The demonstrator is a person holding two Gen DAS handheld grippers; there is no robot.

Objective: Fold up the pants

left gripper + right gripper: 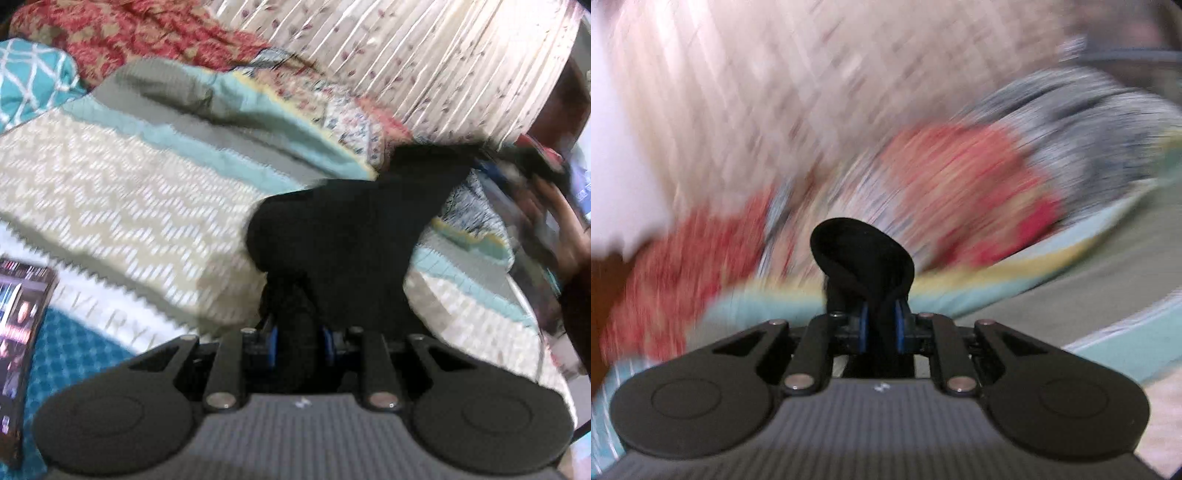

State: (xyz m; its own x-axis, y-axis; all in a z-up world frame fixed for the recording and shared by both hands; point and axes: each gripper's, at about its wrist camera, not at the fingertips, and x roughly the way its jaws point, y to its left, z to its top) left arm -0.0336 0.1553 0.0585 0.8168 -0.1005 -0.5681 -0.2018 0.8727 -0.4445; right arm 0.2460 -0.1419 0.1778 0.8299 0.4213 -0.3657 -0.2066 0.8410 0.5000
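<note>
Bed (110, 192) with patchwork quilt, curtain (424, 55) behind. Pants (351, 229), black, lifted above the quilt, stretched between both claws. Left claw (299, 332) clamped on one bunched end. Right claw (882, 325) clamped on another fold, which loops up past its blue pads (863, 328). Background blurred.

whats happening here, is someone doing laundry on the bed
A person is folding black pants over a bed, holding a two-finger tool in each hand. The left tool is shut on a bunch of the black fabric, which stretches across to the right, where the person's other hand shows. The right tool is also shut on a fold of the pants. Below lies a patterned quilt. Both views are blurred.
</note>
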